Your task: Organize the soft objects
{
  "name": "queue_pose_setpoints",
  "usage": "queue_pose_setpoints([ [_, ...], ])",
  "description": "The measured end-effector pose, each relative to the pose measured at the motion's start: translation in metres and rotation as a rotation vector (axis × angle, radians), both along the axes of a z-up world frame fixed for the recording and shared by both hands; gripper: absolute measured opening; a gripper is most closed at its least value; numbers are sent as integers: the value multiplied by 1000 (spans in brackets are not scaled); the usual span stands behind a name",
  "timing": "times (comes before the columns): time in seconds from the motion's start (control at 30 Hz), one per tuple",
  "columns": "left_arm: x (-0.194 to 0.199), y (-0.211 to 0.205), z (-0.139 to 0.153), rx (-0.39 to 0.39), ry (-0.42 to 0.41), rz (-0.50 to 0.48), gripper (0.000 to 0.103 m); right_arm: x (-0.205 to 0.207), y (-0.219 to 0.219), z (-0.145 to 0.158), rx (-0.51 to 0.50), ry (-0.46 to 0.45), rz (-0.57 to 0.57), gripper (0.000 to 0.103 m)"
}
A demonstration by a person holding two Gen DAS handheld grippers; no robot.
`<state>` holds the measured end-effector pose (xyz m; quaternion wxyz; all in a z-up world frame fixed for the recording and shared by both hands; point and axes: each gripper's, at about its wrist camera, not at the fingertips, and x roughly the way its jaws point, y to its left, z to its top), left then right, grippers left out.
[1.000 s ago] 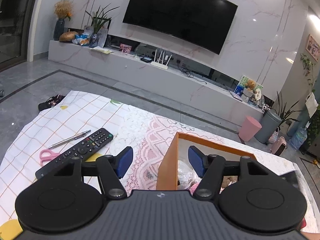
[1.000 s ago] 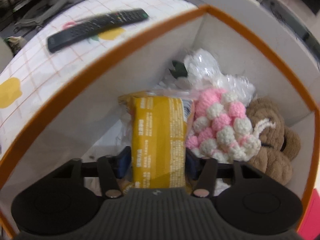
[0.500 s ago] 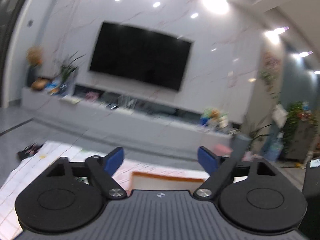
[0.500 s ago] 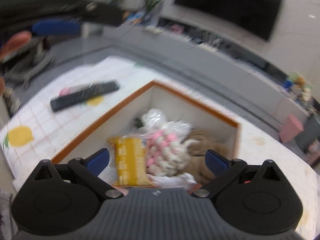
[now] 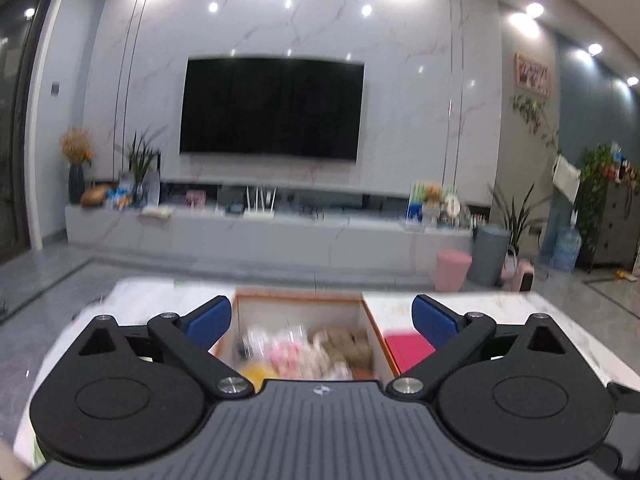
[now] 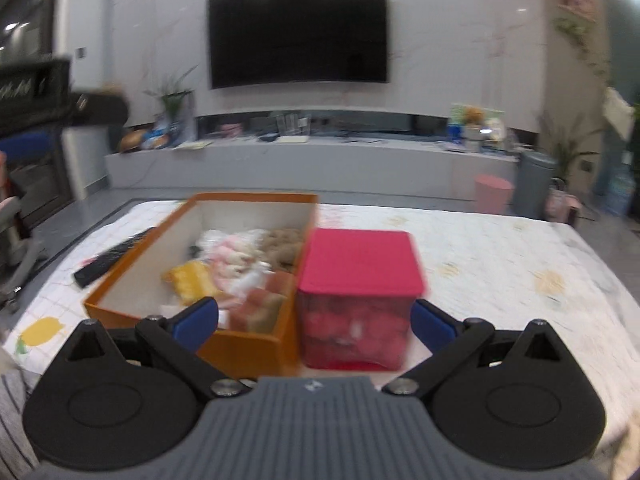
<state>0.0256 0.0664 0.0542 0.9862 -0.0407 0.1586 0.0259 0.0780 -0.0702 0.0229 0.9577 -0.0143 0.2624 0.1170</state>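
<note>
Motion blur smears the soft objects (image 6: pixel 240 256) lying in the orange box (image 6: pixel 240 348) on the table (image 6: pixel 500 256). Only the right wrist view shows the whole pink box (image 6: pixel 360 292) touching its right side, plus a remote (image 6: pixel 108 260) left. The left gripper (image 5: pixel 322 318) and right gripper (image 6: pixel 314 320) hover level-ish above the near edge, their jaws just opened wide, holding nothing.

No legible text — labels all blurred
</note>
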Motion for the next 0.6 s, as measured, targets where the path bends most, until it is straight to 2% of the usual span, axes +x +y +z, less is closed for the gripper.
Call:
queue_pose_setpoints([
  [0.13, -12, -13, -17, 22, 47, 6, 103, -14, -18, -6, 45, -2, -3, 100],
  [0.33, -21, -25, -39, 51, 134, 22, 103, -29, -31, -17, 33, -22, 27, 100],
  [0.43, -29, -29, -48, 101, 134, 15, 103, -30, -36, -24, 47, 6, 39, 100],
  [0.6, -28, -32, -62, 93, 197, 27, 103, -27, -30, -39, 1, 55, 79, 100],
])
